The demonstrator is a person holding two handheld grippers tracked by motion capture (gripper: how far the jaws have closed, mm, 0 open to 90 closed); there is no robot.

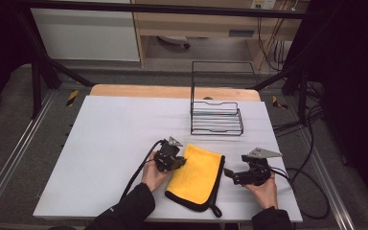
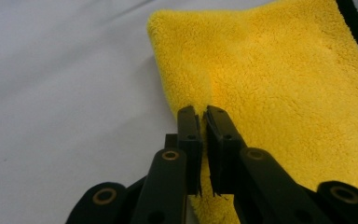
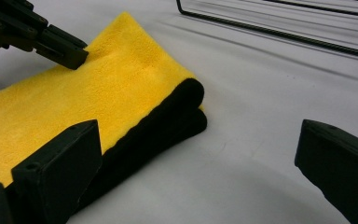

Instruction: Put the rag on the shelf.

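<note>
A folded yellow cloth with a black trim lies on the white table near its front edge. My left gripper sits at the cloth's left edge. In the left gripper view its jaws are shut on a pinched fold of the yellow cloth. My right gripper rests low by the cloth's right, black-trimmed side. Its jaws stand wide open with nothing gripped, the left jaw just over the cloth. The left gripper shows at the far edge there.
A black wire rack stands behind the cloth toward the back right, its base close beyond the right gripper. Cables trail from both grippers across the table. Bare white surface stretches to the left and back.
</note>
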